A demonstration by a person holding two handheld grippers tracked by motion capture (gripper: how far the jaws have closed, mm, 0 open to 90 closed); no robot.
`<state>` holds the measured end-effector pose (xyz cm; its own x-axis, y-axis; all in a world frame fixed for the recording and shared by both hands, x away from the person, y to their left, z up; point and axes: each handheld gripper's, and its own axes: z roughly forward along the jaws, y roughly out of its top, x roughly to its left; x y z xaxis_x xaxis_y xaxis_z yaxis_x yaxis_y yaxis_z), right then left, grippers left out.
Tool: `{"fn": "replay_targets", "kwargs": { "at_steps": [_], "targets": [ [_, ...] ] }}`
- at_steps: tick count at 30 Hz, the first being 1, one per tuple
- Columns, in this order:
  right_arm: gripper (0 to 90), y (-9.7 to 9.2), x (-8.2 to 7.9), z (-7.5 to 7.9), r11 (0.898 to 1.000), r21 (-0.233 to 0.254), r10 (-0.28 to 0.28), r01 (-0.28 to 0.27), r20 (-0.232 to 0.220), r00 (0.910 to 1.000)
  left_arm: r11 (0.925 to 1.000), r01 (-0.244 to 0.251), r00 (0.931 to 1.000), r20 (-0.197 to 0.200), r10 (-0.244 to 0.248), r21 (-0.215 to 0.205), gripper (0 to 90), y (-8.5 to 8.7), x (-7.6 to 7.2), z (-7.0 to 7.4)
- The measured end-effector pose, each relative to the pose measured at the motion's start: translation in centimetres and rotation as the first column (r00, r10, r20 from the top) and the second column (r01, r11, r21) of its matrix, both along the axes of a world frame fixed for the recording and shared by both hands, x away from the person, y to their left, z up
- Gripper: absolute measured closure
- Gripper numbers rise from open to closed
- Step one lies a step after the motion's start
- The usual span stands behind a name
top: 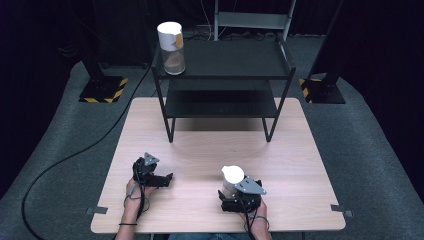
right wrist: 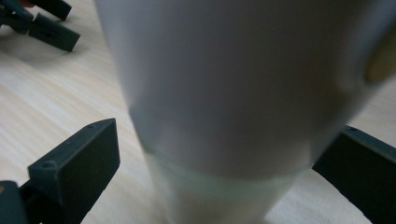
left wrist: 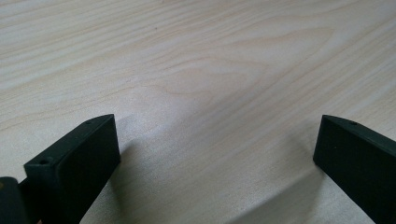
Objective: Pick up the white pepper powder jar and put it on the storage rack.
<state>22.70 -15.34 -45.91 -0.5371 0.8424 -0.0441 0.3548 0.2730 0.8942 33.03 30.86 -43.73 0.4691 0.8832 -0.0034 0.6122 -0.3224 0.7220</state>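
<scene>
High view: two jars (top: 232,179), two grippers (top: 159,179).

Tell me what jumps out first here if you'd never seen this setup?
The white-lidded jar near the front of the wooden table, standing between the spread fingers of the right gripper with a gap on one side. A matching jar stands on the top left corner of the black shelf rack behind. The left gripper hangs open over bare wood.

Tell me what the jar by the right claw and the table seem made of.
Jar: apparently clear glass or plastic below a matte white lid or wrap; the see-through lower band suggests it. Table: pale wood or wood-look laminate, smooth matte, with visible grain lines.
</scene>
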Motion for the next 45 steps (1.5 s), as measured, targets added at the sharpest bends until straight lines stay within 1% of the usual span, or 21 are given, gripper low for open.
{"fn": "replay_targets", "kwargs": {
  "at_steps": [2,3,4,5,6,7,8,14,16,19,23,34,37,45],
  "targets": [
    [0.0,0.1,0.1,-0.1,1.000,-0.004,0.009,-0.009,0.016,0.9998,1.0000,0.002,1.0000,0.000,-0.002,0.000,0.2,0.0,0.0,0.0],
    [4.2,0.1,0.0,-0.2,1.000,-0.007,0.013,-0.013,0.027,0.9995,1.0000,0.004,1.0000,0.000,-0.004,0.000,0.2,0.0,0.0,0.0],
    [18.2,0.0,0.0,-0.2,1.000,-0.012,0.026,-0.026,0.031,0.9992,1.0000,0.004,1.0000,0.000,-0.004,-0.001,0.2,0.0,0.0,0.0],
    [28.1,0.1,-0.2,-0.3,1.000,-0.007,0.010,-0.009,0.031,0.9995,1.0000,0.004,1.0000,0.000,-0.004,0.000,0.2,0.0,0.0,0.0],
    [29.6,-0.2,0.0,-0.3,1.000,0.015,0.009,-0.009,0.021,0.9997,1.0000,0.004,1.0000,0.000,-0.004,0.000,0.2,0.0,0.0,0.0],
    [29.8,-0.6,0.2,-0.3,0.999,0.027,0.019,-0.019,0.010,0.9998,1.0000,0.004,1.0000,0.000,-0.004,0.000,0.2,0.0,0.0,0.0],
    [29.8,-0.6,0.2,-0.1,0.999,0.024,0.023,-0.023,0.006,0.9997,1.0000,0.004,1.0000,0.000,-0.004,0.000,0.2,0.0,0.0,0.0],
    [29.8,-0.5,0.1,-0.1,1.000,0.026,0.014,-0.014,0.005,0.9999,1.0000,0.003,1.0000,0.000,-0.003,-0.001,0.3,0.0,0.0,0.0],
    [29.8,-0.6,0.1,-0.1,0.999,0.033,0.006,-0.006,0.000,1.0000,1.0000,0.003,1.0000,0.000,-0.003,-0.002,0.2,0.0,0.0,0.0],
    [29.8,-1.1,0.1,0.0,0.998,0.059,0.002,-0.002,-0.001,1.0000,1.0000,0.003,1.0000,-0.001,-0.003,-0.001,0.3,0.0,0.0,0.0],
    [29.8,-1.5,-0.1,0.6,0.998,0.057,-0.016,0.016,0.001,0.9999,1.0000,0.003,1.0000,0.000,-0.003,-0.002,0.2,0.0,0.0,0.0],
    [29.8,-2.7,0.2,2.3,0.998,0.038,-0.041,0.041,0.008,0.9991,1.0000,0.002,1.0000,0.000,-0.002,-0.002,0.3,0.0,0.0,0.0],
    [29.8,-3.0,0.2,2.6,0.998,0.037,-0.051,0.050,0.006,0.9987,1.0000,0.003,1.0000,0.000,-0.003,-0.002,0.3,0.0,0.0,0.0],
    [29.8,-3.9,0.2,3.4,0.996,0.033,-0.081,0.080,0.019,0.9965,1.0000,0.003,1.0000,0.000,-0.003,-0.002,0.2,0.0,0.0,0.0]
  ]
}}
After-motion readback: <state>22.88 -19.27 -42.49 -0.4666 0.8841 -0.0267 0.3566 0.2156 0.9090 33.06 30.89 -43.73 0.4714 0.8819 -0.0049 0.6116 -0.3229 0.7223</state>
